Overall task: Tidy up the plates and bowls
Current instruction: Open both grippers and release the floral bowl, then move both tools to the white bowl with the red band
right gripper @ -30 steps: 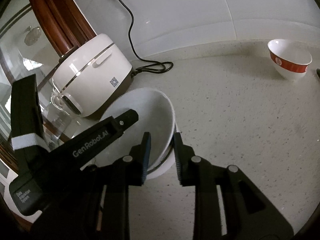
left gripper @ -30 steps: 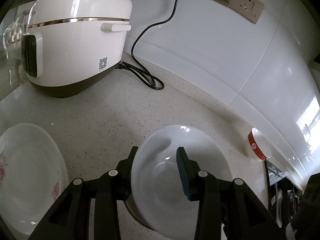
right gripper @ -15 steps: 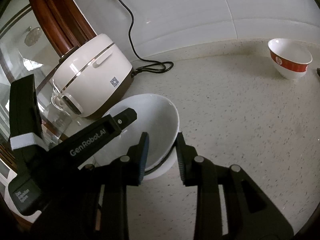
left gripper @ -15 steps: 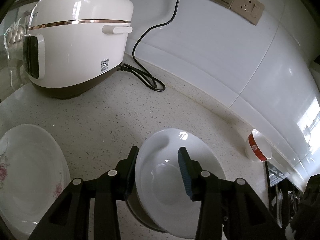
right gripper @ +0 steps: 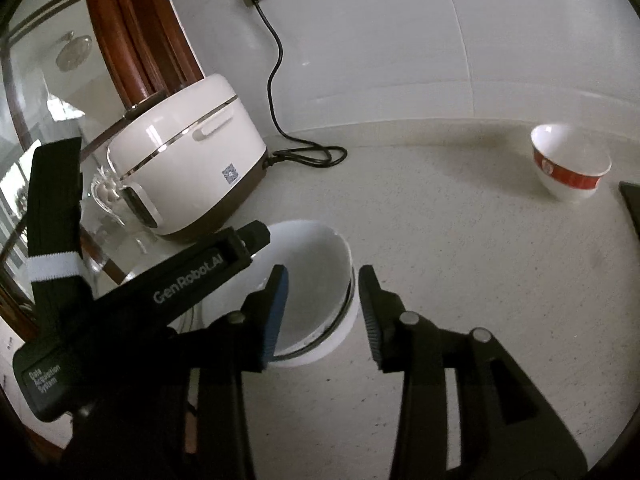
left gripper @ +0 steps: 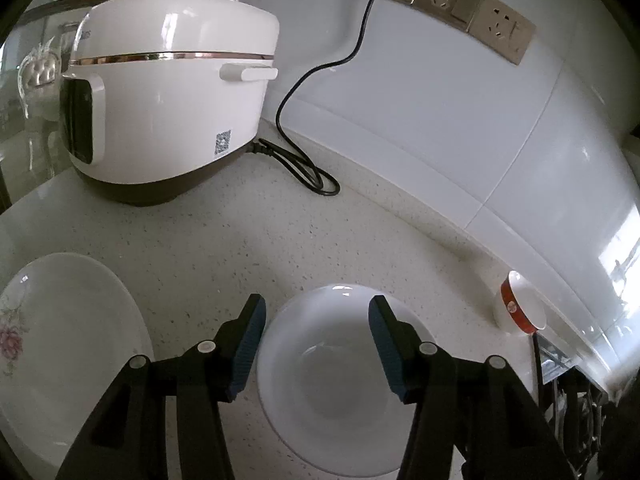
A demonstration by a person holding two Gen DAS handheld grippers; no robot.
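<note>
A white bowl [left gripper: 340, 384] sits nested in another white bowl on the speckled counter, seen also in the right wrist view [right gripper: 316, 280]. My left gripper [left gripper: 316, 316] is open, its fingers spread either side of the bowl's left rim without touching it. My right gripper [right gripper: 322, 292] is open around the bowl's right rim. A floral white plate [left gripper: 60, 352] lies at the lower left. A small red-banded bowl [left gripper: 520, 308] stands near the wall at the right, also in the right wrist view [right gripper: 570, 168].
A white rice cooker [left gripper: 168, 100] stands at the back left, its black cord [left gripper: 304, 168] coiled on the counter and plugged into a wall socket strip [left gripper: 448, 0]. A tiled wall [left gripper: 460, 120] bounds the counter. A dark hob edge [right gripper: 632, 204] lies at the right.
Both grippers have opened and let go of the white bowl. The bowl went from tilted and held to resting level in the bowl beneath it.
</note>
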